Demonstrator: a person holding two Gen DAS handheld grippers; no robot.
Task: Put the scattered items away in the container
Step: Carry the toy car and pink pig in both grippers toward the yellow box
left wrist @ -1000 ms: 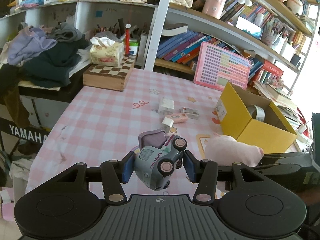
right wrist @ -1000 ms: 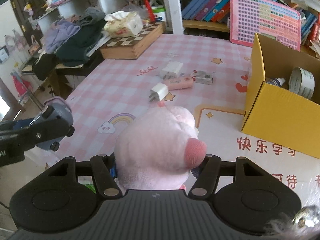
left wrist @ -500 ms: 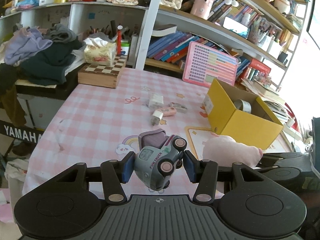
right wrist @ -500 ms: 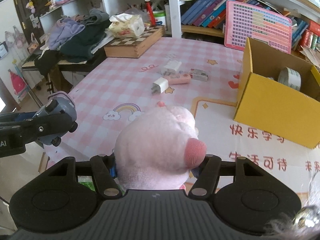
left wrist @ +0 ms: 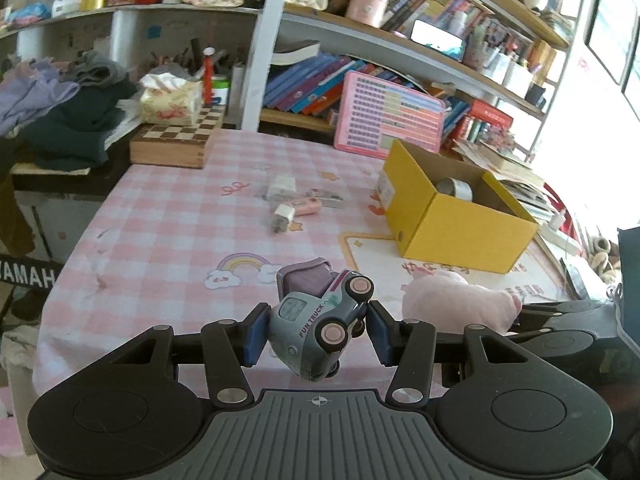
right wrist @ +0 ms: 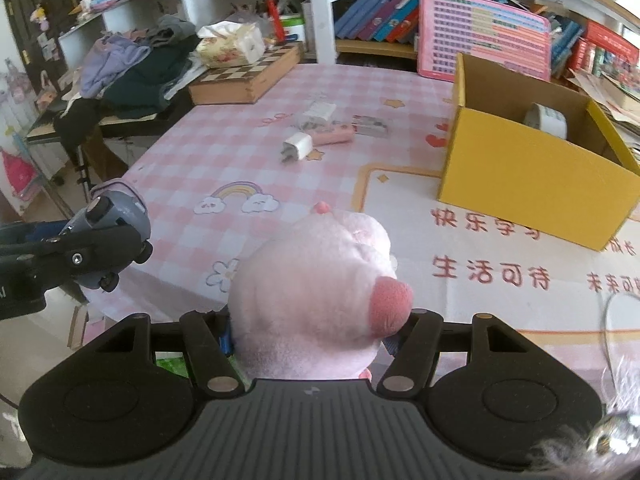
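My left gripper (left wrist: 316, 332) is shut on a grey toy truck (left wrist: 320, 320) with pink wheels, held tilted above the near edge of the pink checked table (left wrist: 168, 232). My right gripper (right wrist: 312, 336) is shut on a pink plush pig (right wrist: 316, 296), which hides its pads. The pig (left wrist: 456, 304) also shows to the right in the left wrist view, and the truck (right wrist: 116, 216) at the left in the right wrist view. The open yellow box (left wrist: 456, 216) (right wrist: 532, 176) stands on the table's right side with a tape roll (right wrist: 546, 120) inside. A white charger (right wrist: 298, 146), a pink case (right wrist: 334, 136) and small packets lie mid-table.
A wooden chess box (left wrist: 176, 144) with a tissue pack (left wrist: 170, 100) sits at the back left beside a clothes pile (left wrist: 60, 116). A pink board (left wrist: 388, 120) leans against the bookshelf behind the yellow box. A keyboard edge (left wrist: 28, 276) lies left of the table.
Both grippers have drawn back from the table with their toys still held. The yellow box and the scattered items look smaller and farther away.
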